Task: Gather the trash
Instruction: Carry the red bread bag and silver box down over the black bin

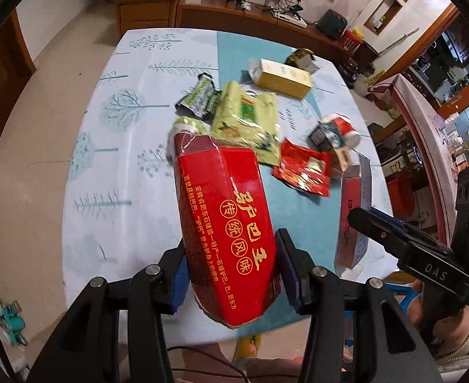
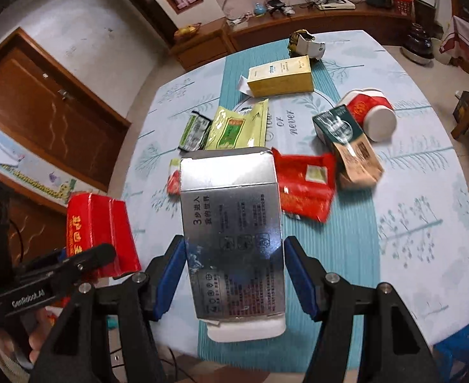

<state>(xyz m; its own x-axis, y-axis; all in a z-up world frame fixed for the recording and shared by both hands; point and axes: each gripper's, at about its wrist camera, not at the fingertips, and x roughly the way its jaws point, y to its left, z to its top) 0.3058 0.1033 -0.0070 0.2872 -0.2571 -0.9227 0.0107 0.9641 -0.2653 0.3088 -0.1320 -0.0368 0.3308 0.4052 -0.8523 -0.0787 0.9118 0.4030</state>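
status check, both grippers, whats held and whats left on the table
Left gripper shut on red box. Right gripper shut on silver box. Wrappers, yellow box, cup remain.

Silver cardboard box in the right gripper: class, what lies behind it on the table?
Behind the silver cardboard box, a red foil packet and a pale green foil packet show. Each packet's near part is covered; whatever else lies directly behind the box cannot be seen.
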